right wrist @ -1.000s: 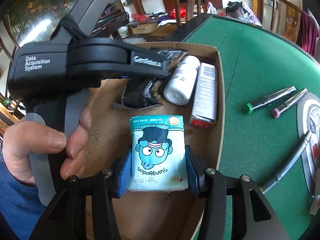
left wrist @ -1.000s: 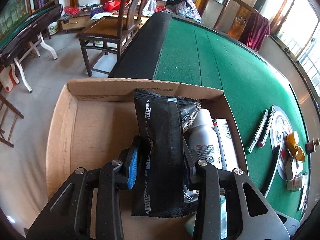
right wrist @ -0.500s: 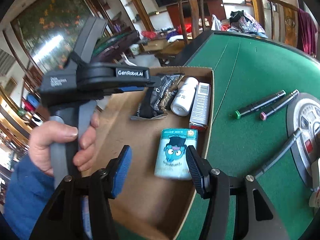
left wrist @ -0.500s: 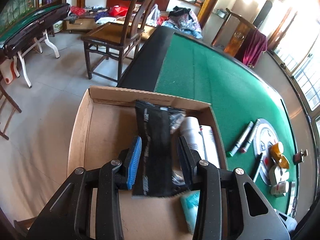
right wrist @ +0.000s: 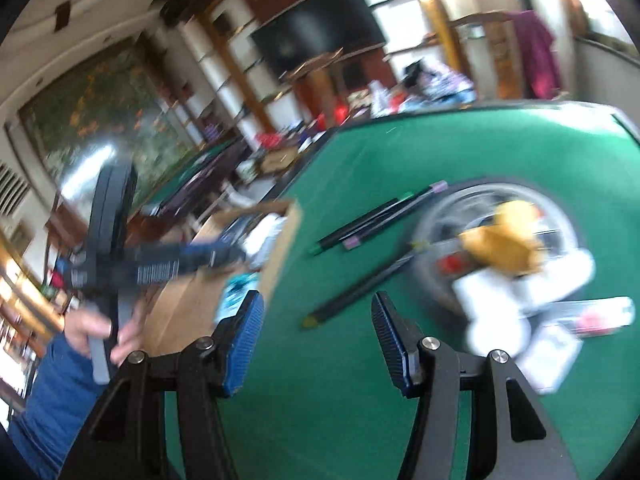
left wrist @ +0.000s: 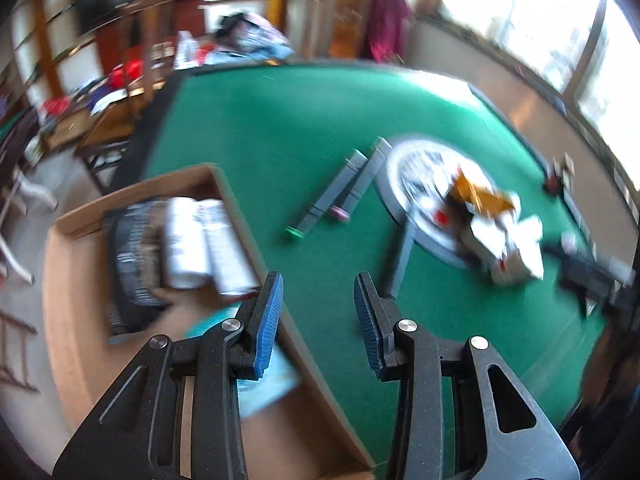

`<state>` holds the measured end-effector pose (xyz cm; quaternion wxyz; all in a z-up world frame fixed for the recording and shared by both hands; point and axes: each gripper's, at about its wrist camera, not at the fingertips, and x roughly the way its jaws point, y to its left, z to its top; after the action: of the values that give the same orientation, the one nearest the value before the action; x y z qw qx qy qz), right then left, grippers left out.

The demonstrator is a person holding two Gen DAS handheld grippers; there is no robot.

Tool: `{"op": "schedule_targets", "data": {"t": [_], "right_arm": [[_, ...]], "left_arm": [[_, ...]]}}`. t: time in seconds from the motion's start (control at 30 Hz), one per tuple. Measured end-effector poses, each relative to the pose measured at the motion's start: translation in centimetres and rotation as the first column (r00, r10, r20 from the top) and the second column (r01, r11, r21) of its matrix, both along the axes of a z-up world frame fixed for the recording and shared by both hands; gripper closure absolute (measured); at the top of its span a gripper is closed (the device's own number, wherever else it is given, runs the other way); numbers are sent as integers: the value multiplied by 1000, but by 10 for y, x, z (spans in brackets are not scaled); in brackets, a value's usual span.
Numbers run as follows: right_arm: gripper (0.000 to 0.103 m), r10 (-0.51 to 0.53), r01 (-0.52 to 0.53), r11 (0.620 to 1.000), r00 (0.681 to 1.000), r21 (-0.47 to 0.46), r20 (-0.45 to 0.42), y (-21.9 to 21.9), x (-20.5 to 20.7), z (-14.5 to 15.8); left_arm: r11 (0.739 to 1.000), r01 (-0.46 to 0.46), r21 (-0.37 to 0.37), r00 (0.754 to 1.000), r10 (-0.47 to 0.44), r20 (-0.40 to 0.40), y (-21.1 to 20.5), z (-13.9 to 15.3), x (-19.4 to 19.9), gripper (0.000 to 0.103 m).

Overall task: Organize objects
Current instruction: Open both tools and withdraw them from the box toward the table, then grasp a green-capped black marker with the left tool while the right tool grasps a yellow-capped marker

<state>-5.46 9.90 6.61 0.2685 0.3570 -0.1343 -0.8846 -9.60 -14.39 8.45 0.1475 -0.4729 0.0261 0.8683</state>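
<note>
Nearest to me, my left gripper (left wrist: 318, 312) stands with its jaws apart and nothing between them, over the near rim of the cardboard box (left wrist: 256, 248); my right gripper (right wrist: 318, 340) is likewise spread and empty, its jaws having just been opening, above bare green felt (right wrist: 400, 160) beside the box. Both views are smeared, so fine detail is lost.

Just past my left pads the box holds what I judge to be already sorted: a teal tissue pack (left wrist: 268, 380) at the near end, and further in a black pouch (left wrist: 132, 256), a white bottle (left wrist: 184, 240) and a pale carton (left wrist: 224, 248) lying side by side along the far part; I cannot tell whether they touch.

Beyond the box, on the felt, lie two markers (left wrist: 340, 190) close together, one green-capped, one pink-capped; a long dark pen (right wrist: 360, 284) lies nearer my right gripper, its far end reaching the round centre plate (left wrist: 400, 204). On that plate sits a blurred heap of small items (right wrist: 516, 276), white and yellow; what they are I cannot say.

I judge the step in hand to be the passage between drops: both hands free, heading for what is loose. The next move calls for picking one target each, perhaps the pen for my right and a marker for my left; lining the jaws across the slim barrel; and closing low, since thin round things roll on felt.
</note>
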Motion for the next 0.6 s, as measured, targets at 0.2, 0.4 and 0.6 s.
{"op": "schedule_targets", "data": {"t": [0.2,0.4,0.6], "right_arm": [[47,-139,137,988,990,-68,-26,60,-9,-9],[47,-178,178,976,984,-124,11,83,-19,-16],[47,-184,187,972,982,-144,39,88,-22,-23]], "left_arm": [[993,76,-85,996,-72,56,55,-24,-12,66],[996,-1,-94,998,7,66,65,-25,-58,66],[988,-135,-72,982,143,120,65,-42,-134,66]]}}
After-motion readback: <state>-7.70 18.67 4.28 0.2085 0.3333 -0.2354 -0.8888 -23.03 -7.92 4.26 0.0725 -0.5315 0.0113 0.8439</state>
